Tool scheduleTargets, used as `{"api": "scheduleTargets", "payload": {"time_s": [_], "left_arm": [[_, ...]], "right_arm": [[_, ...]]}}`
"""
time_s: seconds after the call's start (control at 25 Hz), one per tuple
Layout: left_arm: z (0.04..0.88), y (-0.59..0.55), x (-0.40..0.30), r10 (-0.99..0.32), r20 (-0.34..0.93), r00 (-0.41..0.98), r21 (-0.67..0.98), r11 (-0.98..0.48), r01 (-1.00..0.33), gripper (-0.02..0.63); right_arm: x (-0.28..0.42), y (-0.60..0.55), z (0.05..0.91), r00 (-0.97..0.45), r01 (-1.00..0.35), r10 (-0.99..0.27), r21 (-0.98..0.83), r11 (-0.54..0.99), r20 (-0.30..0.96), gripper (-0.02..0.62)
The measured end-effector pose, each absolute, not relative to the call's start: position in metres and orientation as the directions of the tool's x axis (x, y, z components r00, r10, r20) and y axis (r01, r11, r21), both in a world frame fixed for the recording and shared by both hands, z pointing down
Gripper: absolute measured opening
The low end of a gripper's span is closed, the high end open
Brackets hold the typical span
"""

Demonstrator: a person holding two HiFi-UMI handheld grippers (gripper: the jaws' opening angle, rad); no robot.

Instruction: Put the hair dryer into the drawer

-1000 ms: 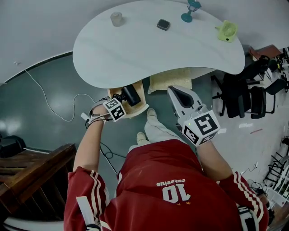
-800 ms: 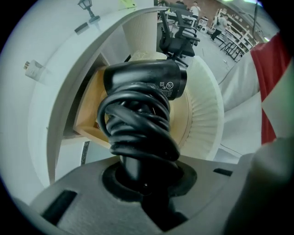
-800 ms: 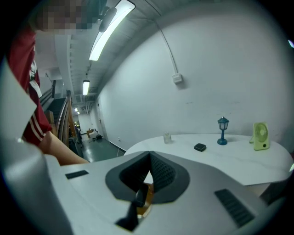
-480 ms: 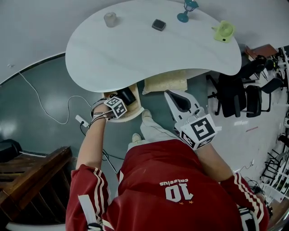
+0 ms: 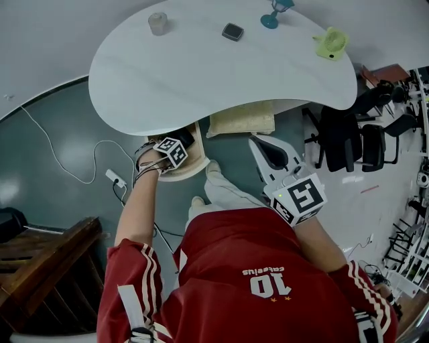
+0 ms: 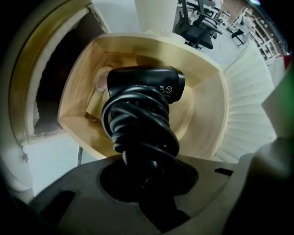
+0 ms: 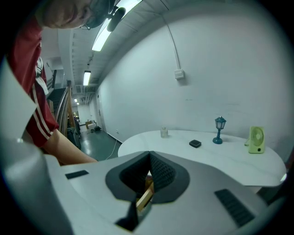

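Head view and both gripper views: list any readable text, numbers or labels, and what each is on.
"10": on the person's red jersey, head view.
Small word above the "10": too small to read reliably.
White label print and symbols on the hair dryer, left gripper view: too small to read.
Right gripper view: no text visible.

White table [image 5: 201,80] — teal lamp [image 5: 273,12], green fan [image 5: 331,43], grey jar [image 5: 158,23], black box [image 5: 232,31].
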State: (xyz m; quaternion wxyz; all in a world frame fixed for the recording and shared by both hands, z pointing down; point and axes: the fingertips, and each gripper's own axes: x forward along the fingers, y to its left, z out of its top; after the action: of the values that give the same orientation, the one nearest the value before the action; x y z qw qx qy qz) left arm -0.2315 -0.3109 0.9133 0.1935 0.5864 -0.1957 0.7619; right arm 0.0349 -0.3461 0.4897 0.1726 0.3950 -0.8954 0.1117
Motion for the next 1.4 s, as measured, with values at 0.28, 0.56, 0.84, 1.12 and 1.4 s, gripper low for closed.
{"api": "scheduleTargets", "payload": {"time_s": [0.28, 0.56, 0.84, 1.12, 1.4], "left_arm": [[0.915, -0.314, -0.224, 0.001, 0.983, -0.184, -0.105, -0.820, -0.563, 0.192], [0.891, -0.314, -0.219, -0.051, 0.990, -0.131, -0.116, -0.822, -0.558, 0.201], [0.877, -0.302, -0.199, 0.028, 1.000, -0.008, 0.017, -0.779, -0.627, 0.179], [0.888, -0.315, -0.199, -0.018, 0.998, -0.053, -0.051, -0.682, -0.730, 0.172], [0.897, -0.336, -0.201, -0.054, 0.998, -0.042, -0.065, -0.564, -0.823, 0.171]], "right_arm": [[0.036, -0.338, 0.491, -0.615, -0.756, -0.678, -0.056, 0.652, 0.402, 0.006], [0.027, -0.325, 0.484, -0.630, -0.744, -0.674, -0.051, 0.666, 0.387, 0.006], [0.027, -0.320, 0.482, -0.634, -0.749, -0.675, -0.079, 0.658, 0.378, 0.006], [0.033, -0.319, 0.484, -0.625, -0.760, -0.681, -0.096, 0.643, 0.381, 0.006], [0.044, -0.321, 0.486, -0.597, -0.782, -0.700, -0.089, 0.617, 0.391, 0.006]]}}
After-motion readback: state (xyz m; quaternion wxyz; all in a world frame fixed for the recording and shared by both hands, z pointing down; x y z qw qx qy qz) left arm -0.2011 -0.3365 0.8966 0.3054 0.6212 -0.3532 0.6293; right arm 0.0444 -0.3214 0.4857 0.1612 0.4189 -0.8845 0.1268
